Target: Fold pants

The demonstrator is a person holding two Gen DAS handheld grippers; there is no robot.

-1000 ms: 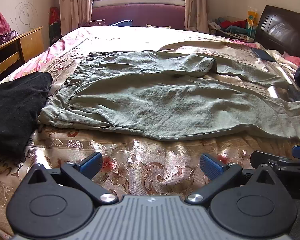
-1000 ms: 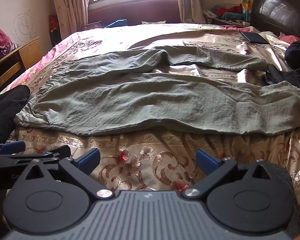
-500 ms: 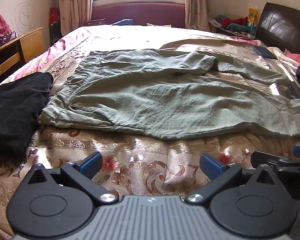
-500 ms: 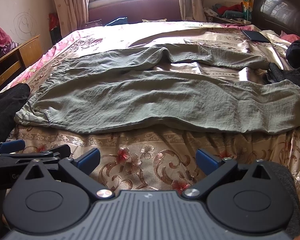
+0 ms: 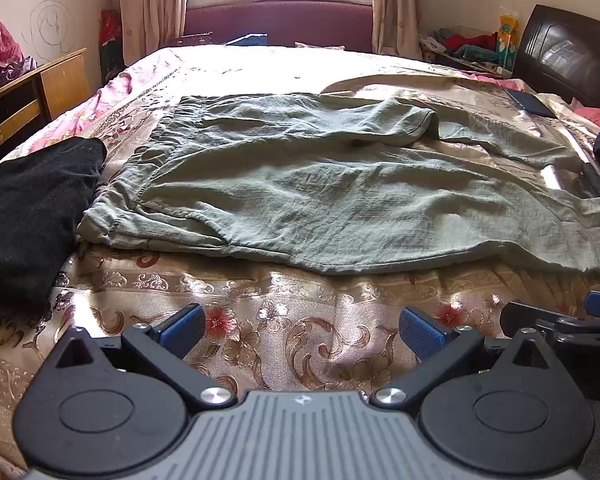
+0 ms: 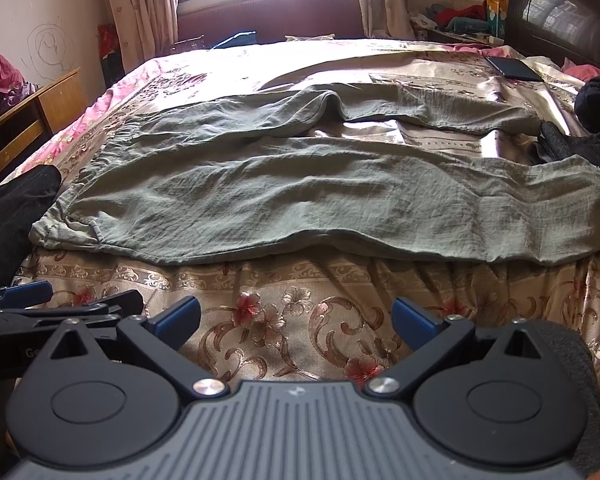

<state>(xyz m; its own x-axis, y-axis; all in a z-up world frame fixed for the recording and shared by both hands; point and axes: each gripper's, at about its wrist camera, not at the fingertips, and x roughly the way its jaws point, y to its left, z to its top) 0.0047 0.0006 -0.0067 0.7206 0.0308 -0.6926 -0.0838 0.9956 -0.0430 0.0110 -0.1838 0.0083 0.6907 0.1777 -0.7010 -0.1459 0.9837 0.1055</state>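
Observation:
Grey-green pants (image 5: 320, 184) lie spread flat on the bed, waistband at the left, both legs running to the right; they also show in the right wrist view (image 6: 320, 196). The near leg reaches the bed's front edge, the far leg lies apart behind it. My left gripper (image 5: 302, 334) is open and empty, below the front edge of the pants over the flowered bedspread. My right gripper (image 6: 296, 322) is open and empty, beside the left one and just short of the near leg's edge. Each gripper shows at the side of the other's view.
A folded black garment (image 5: 32, 208) lies left of the waistband. Dark clothes (image 6: 580, 140) lie by the leg ends at the right. A dark tablet (image 6: 512, 68) lies far right. A wooden desk (image 5: 28, 96) stands left, a dark headboard (image 6: 560, 8) right.
Both grippers have crept slightly forward toward the pants; the jaws stay open. The pants have not moved.

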